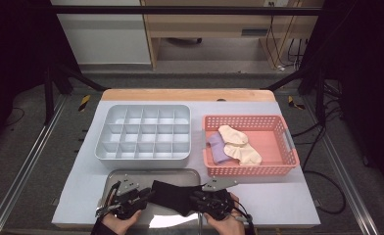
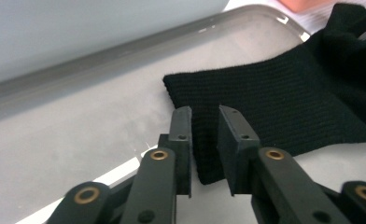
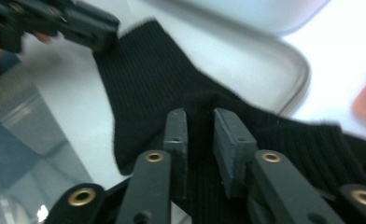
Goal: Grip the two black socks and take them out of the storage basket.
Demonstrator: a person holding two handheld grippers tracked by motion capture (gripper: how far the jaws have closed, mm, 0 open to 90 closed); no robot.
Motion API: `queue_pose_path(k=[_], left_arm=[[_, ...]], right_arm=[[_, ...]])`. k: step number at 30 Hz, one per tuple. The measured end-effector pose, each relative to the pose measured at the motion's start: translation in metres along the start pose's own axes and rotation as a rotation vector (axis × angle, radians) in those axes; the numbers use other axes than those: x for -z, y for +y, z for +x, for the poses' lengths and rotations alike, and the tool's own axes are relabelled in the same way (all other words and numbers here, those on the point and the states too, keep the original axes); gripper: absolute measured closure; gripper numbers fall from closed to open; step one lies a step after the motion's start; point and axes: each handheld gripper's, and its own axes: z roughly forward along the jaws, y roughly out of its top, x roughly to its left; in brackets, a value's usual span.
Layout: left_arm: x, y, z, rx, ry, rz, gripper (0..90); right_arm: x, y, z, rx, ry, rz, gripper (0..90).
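Black sock (image 1: 173,196) on the tray (image 1: 131,175) is straddled by both grippers' parted fingers (image 2: 181,135), unclamped; cuff at 9 o'clock could be bunched if dragged.

A black ribbed sock (image 1: 173,195) lies flat on the tray (image 1: 131,175), cuff end toward the left, its right part bunched, apparently folded over on itself.

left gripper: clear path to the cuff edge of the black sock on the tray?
Probably yes. The left gripper sits right at the black sock, jaws slightly apart astride its cuff edge, nothing between them. The sock lies flat on the metal tray; the right gripper works its other end.
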Motion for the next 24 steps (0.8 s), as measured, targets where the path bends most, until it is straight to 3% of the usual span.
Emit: queue_pose_path(k=[4, 8, 10, 14, 20, 24], left_arm=[[0.003, 0.001, 0.002, 0.008, 0.021, -0.020, 68.6], [0.003, 0.001, 0.003, 0.021, 0.027, -0.014, 65.6], [0.002, 0.001, 0.003, 0.025, 0.031, -0.005, 65.5], [0.002, 0.001, 0.004, 0.028, 0.041, -0.001, 66.2], [0.000, 0.001, 0.004, 0.019, 0.026, 0.014, 73.2], [-0.001, 0.000, 0.002, 0.011, 0.018, 0.026, 79.4]], right_arm=[[0.020, 0.007, -0.004, -0.020, 0.006, -0.075, 71.5], [0.042, 0.010, -0.014, -0.029, -0.036, -0.131, 70.8], [0.050, 0.008, -0.020, -0.029, -0.083, -0.139, 69.5], [0.056, -0.007, -0.033, -0.060, -0.111, -0.120, 67.3], [0.049, -0.021, -0.037, -0.082, -0.064, -0.074, 67.8], [0.042, -0.020, -0.036, -0.061, -0.036, -0.033, 82.6]])
